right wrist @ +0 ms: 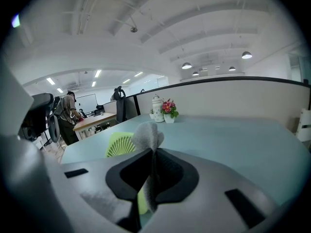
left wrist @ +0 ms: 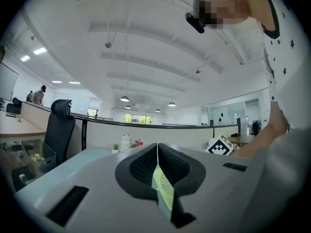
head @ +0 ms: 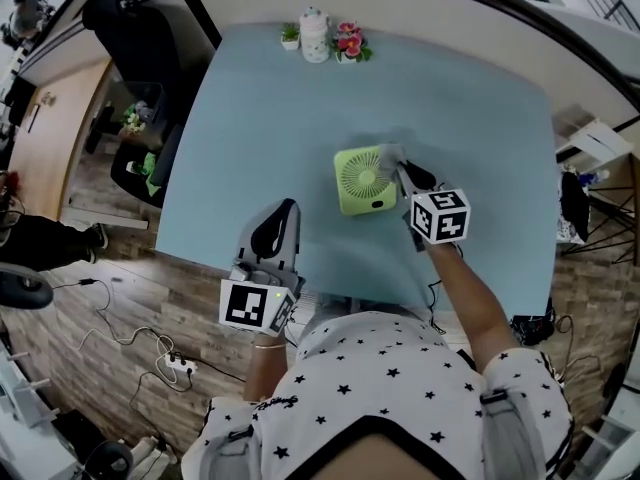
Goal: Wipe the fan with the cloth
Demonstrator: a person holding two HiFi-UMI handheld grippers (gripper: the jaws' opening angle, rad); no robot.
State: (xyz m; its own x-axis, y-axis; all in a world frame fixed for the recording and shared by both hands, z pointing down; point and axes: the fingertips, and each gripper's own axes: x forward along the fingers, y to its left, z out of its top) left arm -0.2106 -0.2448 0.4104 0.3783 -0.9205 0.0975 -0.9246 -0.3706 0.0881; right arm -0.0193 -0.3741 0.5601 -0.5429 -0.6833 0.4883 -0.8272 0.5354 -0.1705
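Lime-green and square, the small plastic fan (head: 363, 180) sits at the middle of the pale blue desk (head: 300, 118) with its round grille turned toward the person; I cannot tell whether it lies flat or leans back. A grey fuzzy cloth (head: 388, 154) meets the fan's upper-right corner, pinched in the closed jaws of the right gripper (head: 408, 178). In the right gripper view a tuft of it sticks out beyond the jaws.

Wiping looks barely begun: the cloth touches only that corner, so the grille and the other edges seem left to do.

At lower left of the frame, the left gripper (head: 277, 216) hovers near the desk's near edge, its jaws pressed together on nothing. A white ceramic jar (head: 314, 36) and pink flowers (head: 349, 42) stand at the far edge.
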